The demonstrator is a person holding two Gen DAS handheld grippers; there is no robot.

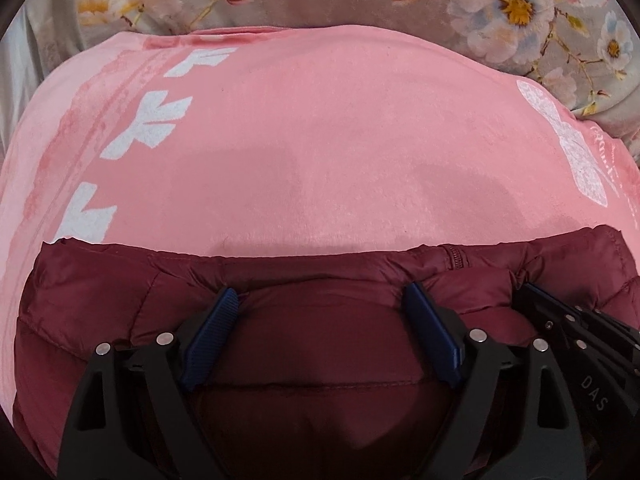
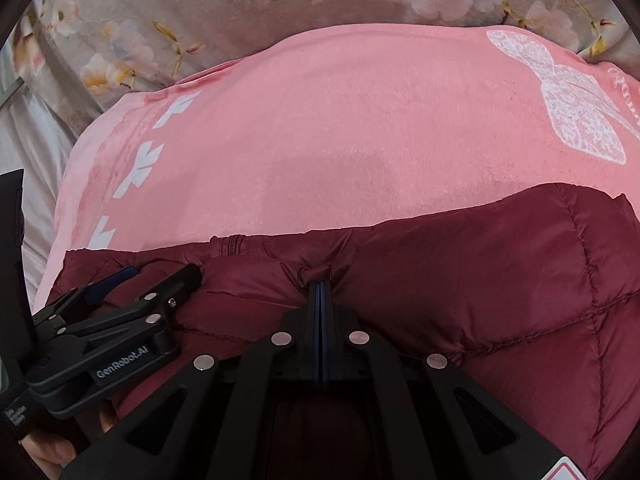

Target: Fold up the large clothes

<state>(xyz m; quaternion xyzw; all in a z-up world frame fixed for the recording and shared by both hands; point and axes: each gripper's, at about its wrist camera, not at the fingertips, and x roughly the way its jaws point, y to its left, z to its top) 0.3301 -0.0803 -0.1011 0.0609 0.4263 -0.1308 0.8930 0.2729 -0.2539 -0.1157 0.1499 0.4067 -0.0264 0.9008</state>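
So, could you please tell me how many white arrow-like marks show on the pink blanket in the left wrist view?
3, in a column down the pink blanket's left side: top, middle, bottom beside the jacket, which may hide more.

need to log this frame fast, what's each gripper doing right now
Left gripper: open, fingers spread over the maroon puffer jacket, gripping nothing.
Right gripper: shut on a pinch of the maroon puffer jacket.

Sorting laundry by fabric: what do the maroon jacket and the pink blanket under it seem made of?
Maroon jacket: looks like thin nylon or polyester shell, slight sheen, stitched into puffy quilted panels, probably padded. Pink blanket: seems soft fleece or plush, matte and fuzzy, with white printed shapes.
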